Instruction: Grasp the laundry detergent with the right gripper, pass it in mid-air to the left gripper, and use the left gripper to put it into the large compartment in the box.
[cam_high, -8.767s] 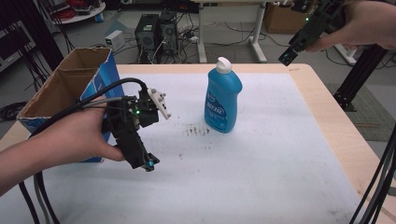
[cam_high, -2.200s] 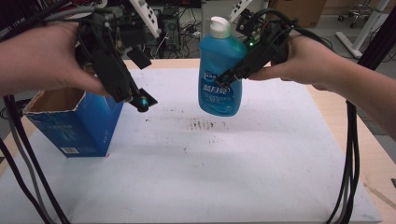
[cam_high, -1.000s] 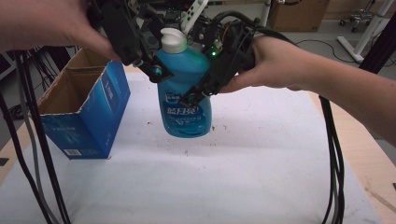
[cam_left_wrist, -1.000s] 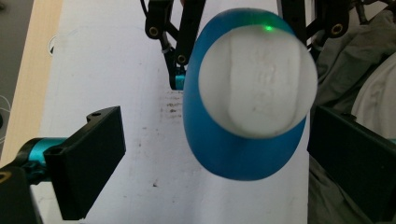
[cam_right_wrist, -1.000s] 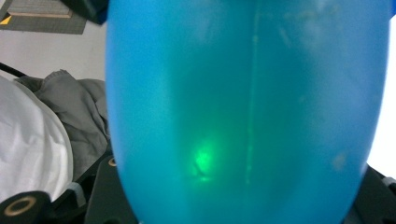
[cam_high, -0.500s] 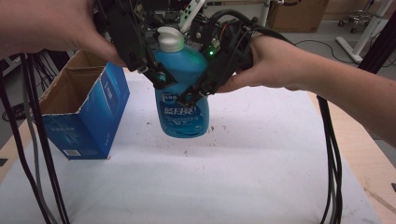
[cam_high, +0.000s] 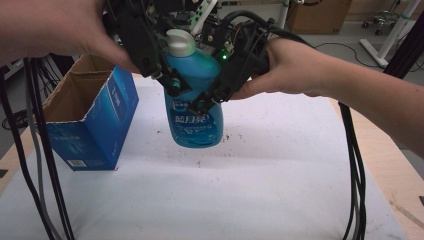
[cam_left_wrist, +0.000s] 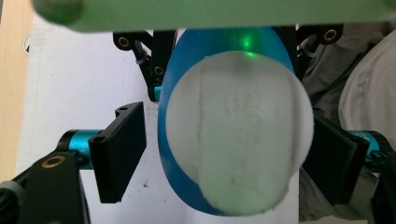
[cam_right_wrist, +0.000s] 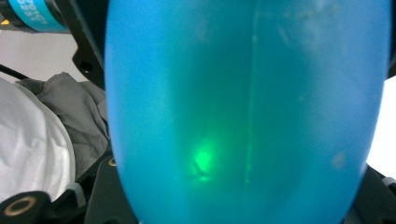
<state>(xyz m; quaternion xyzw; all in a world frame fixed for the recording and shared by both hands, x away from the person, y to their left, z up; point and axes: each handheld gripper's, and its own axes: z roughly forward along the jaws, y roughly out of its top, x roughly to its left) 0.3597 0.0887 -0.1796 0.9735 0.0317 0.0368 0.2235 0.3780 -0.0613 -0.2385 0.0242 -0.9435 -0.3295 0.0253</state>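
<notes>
A blue detergent bottle with a white cap hangs upright above the white table cover. My right gripper is shut on the bottle's upper body from the right. In the right gripper view the blue bottle wall sits between the jaws, lit by a green glow. My left gripper reaches in from the left at the bottle's shoulder. In the left gripper view I look down on the cap. That gripper's jaws stand open on either side of the cap, with a gap beside the left finger.
An open blue cardboard box stands on the table's left side, close to the bottle. Black cables hang down at the left and at the right. The white table cover carries a few dark specks under the bottle.
The bottle stood on the table, then my right gripper took it up and carried it left. My left gripper came in around its top. Over the last second both hardly move.
</notes>
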